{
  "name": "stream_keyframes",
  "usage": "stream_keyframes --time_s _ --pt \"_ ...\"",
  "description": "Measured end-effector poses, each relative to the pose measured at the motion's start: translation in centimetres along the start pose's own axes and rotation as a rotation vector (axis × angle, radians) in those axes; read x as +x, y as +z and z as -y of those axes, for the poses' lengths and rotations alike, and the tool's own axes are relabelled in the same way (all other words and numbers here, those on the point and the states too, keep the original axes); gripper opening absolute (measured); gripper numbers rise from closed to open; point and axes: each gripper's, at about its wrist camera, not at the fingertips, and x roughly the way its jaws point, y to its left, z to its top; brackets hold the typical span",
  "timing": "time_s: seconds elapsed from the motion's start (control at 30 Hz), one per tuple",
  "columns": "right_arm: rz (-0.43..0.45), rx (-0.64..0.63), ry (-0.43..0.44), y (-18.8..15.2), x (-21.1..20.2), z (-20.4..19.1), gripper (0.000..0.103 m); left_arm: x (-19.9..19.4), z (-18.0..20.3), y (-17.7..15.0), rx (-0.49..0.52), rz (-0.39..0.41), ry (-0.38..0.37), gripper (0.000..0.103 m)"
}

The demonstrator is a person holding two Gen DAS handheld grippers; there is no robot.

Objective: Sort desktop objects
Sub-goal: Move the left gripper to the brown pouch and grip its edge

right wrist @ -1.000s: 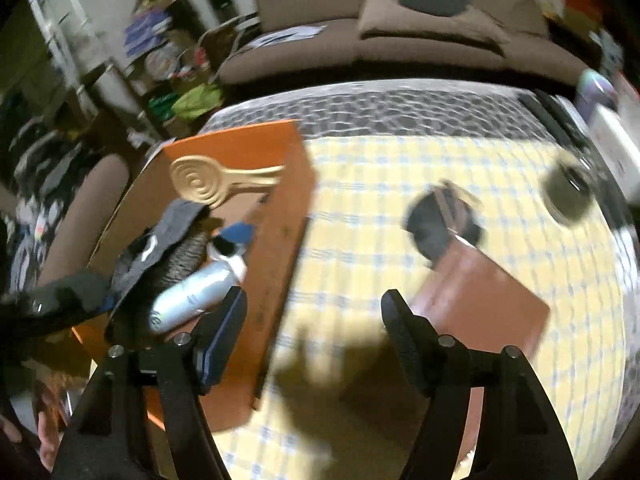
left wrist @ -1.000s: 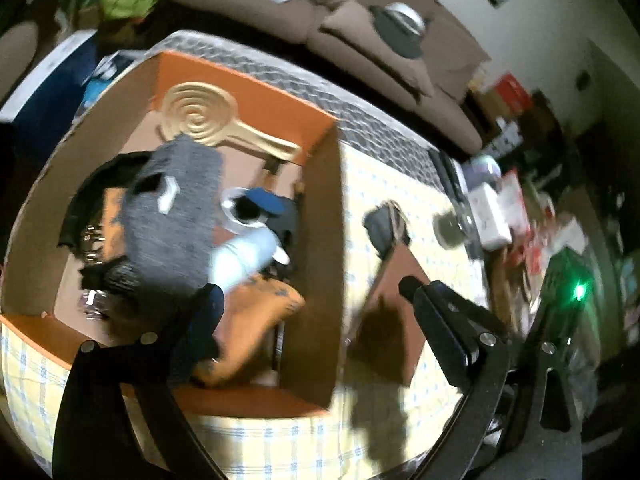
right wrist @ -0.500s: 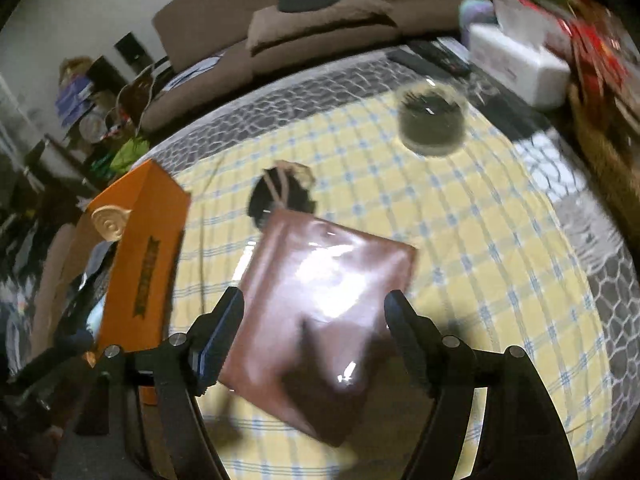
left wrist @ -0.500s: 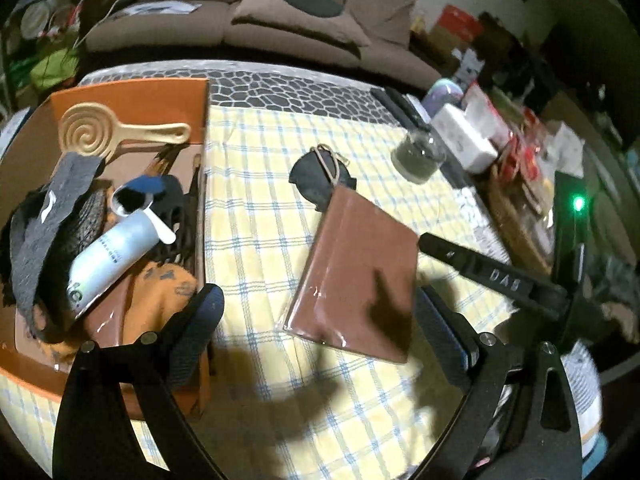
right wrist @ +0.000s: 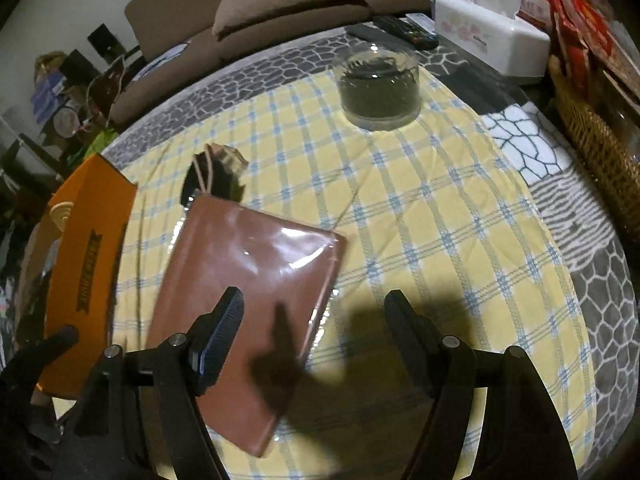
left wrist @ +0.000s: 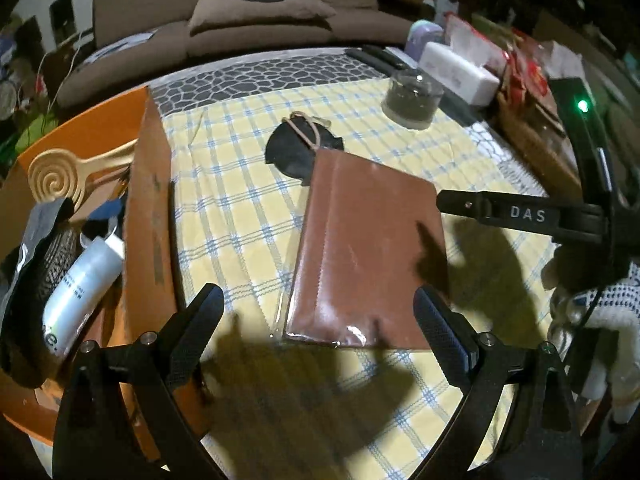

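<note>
A brown notebook in clear wrap (left wrist: 368, 248) lies flat on the yellow checked cloth; it also shows in the right wrist view (right wrist: 248, 276). A black pouch with a tan cord (left wrist: 300, 144) lies just behind it. My left gripper (left wrist: 320, 312) is open and empty above the notebook's near edge. My right gripper (right wrist: 316, 308) is open and empty over the notebook's right edge; its finger also shows in the left wrist view (left wrist: 500, 210). An orange box (left wrist: 148, 216) at the left holds a white bottle (left wrist: 84, 280), a spiral wooden paddle (left wrist: 52, 178) and dark cloth.
A round glass jar with dark contents (right wrist: 378, 90) stands behind on the cloth. A white tissue box (right wrist: 492, 36), remote controls (right wrist: 404, 32), red packets and a wicker basket (right wrist: 596, 136) line the right side. A brown sofa is behind the table.
Both grippers swung from over the orange box to the right, and now sit over the brown notebook. Both stay open and empty.
</note>
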Motion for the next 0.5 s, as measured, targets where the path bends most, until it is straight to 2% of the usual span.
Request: stream_keyframes --time_s 0.3,0.4,0.5 --pt "-0.005 -0.034 -0.032 -0.1 0.4 -0.5 0.074 0.4 0.9 0.4 0.017 0.024 0.023 0.095" --pt "-0.004 -0.037 -0.039 -0.1 0.4 -0.5 0.074 -0.3 1.2 0.5 0.029 0.073 0.035 0.095" --pt "-0.001 -0.035 -0.044 -0.1 0.4 -0.3 0.074 -1.2 2.6 0.5 0.105 0.129 0.068 0.095"
